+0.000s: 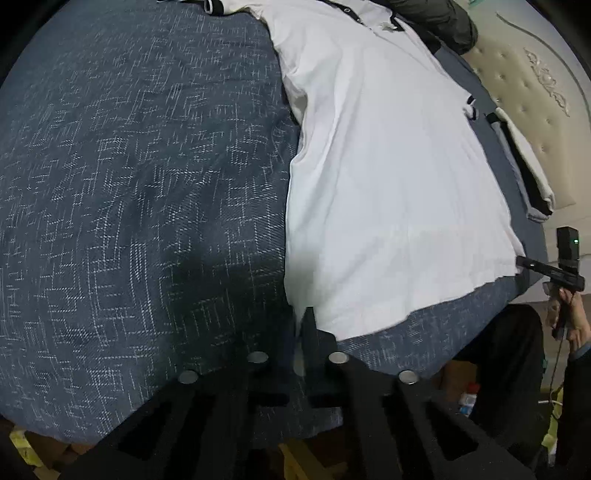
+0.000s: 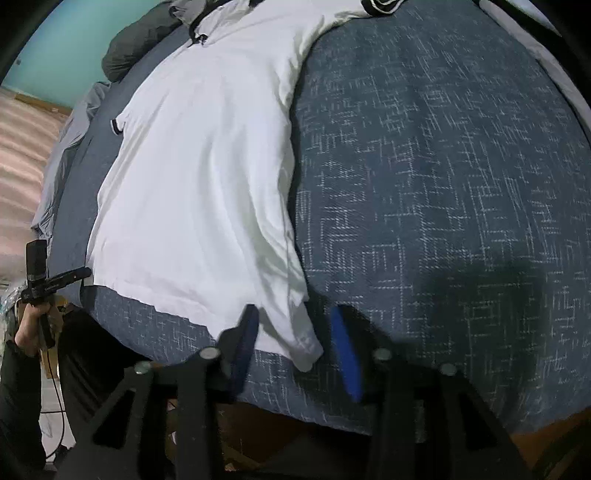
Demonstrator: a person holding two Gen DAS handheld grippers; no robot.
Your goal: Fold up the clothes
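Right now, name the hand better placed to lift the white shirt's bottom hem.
Left: the left tongs look shut on a hem corner of the white black-trimmed polo shirt; the right tongs only straddle the other corner, pads not pressing.

I see a bed point(image 1: 129, 184) under a blue crosshatch cover, a tufted cream headboard point(image 1: 535, 99), a teal wall point(image 2: 85, 33).

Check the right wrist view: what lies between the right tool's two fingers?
The bottom corner of the white shirt, lying on the blue bedspread, sits between the fingers.
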